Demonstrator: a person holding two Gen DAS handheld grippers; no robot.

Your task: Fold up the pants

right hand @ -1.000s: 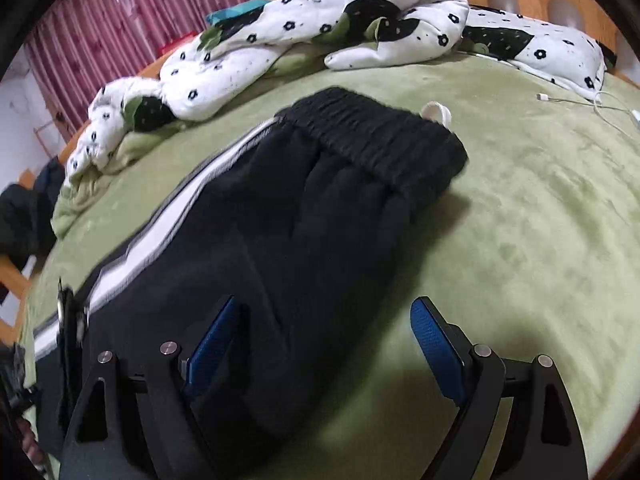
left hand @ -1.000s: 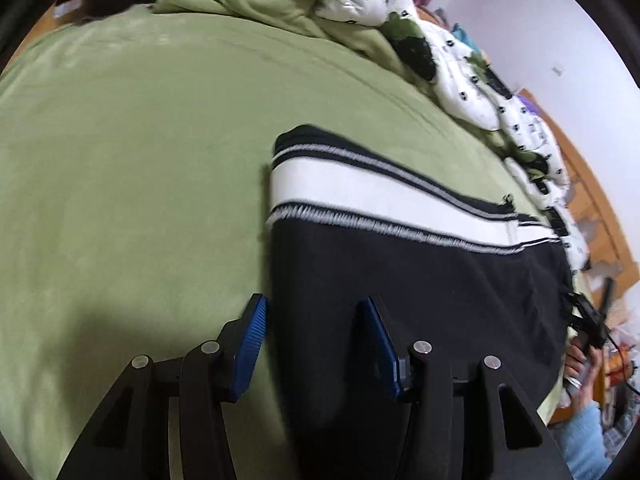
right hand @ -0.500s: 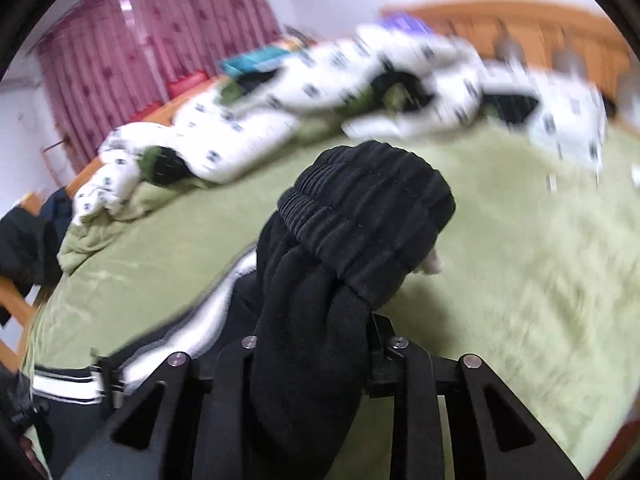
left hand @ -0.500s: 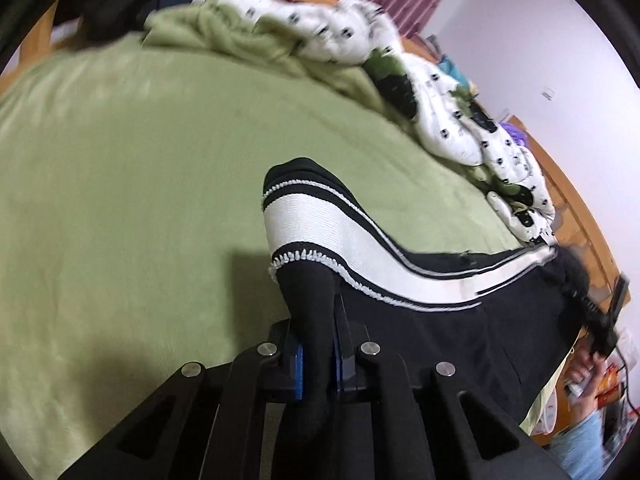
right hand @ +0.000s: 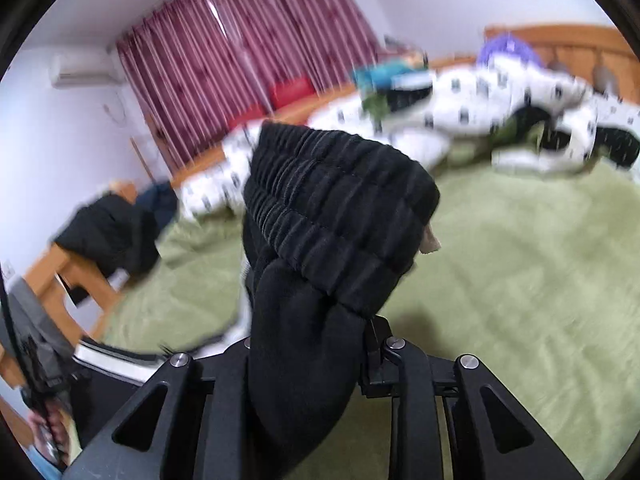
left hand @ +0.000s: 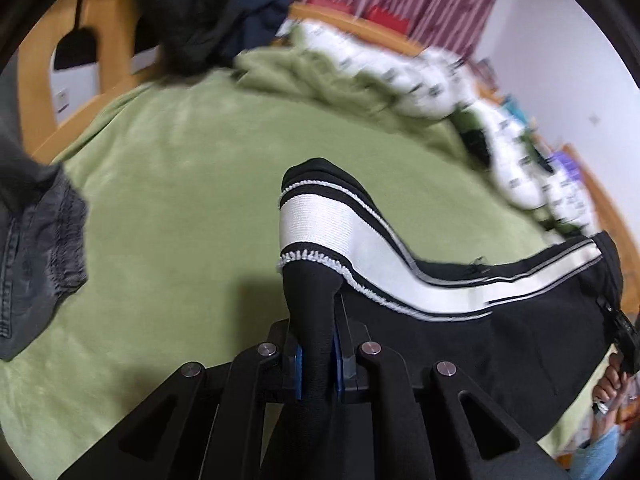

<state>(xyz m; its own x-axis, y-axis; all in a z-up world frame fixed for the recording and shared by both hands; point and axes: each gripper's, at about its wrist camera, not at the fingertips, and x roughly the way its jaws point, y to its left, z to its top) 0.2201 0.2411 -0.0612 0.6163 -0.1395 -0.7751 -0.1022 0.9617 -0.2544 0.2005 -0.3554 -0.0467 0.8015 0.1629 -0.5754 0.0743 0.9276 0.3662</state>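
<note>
the left tongs [left hand: 317,364] are clenched on the hem end of the black track pants [left hand: 460,332], the cloth pinched between the blue pads [left hand: 298,368] and rising above them in a peak. a broad white side stripe [left hand: 320,226] edged in thin black and white lines curves from that peak off to the right, where the rest of the leg hangs and drapes down toward the green bed cover [left hand: 180,200]. the right tongs [right hand: 308,364] are clenched on the other end of the pants, a thick bunch of black fabric filling the gap, with the ribbed elastic waistband [right hand: 340,200] folded over and standing above them, lifted clear of the bed. a small pale tag [right hand: 430,240] sticks out at the waistband's right edge. a white quilt with black flower print [right hand: 480,96] lies heaped along the far side of the bed, and dark red curtains [right hand: 240,60] hang behind it. a grey garment [left hand: 36,248] lies at the left edge of the bed. a hand [left hand: 610,384] shows at the lower right of the left view.
</note>
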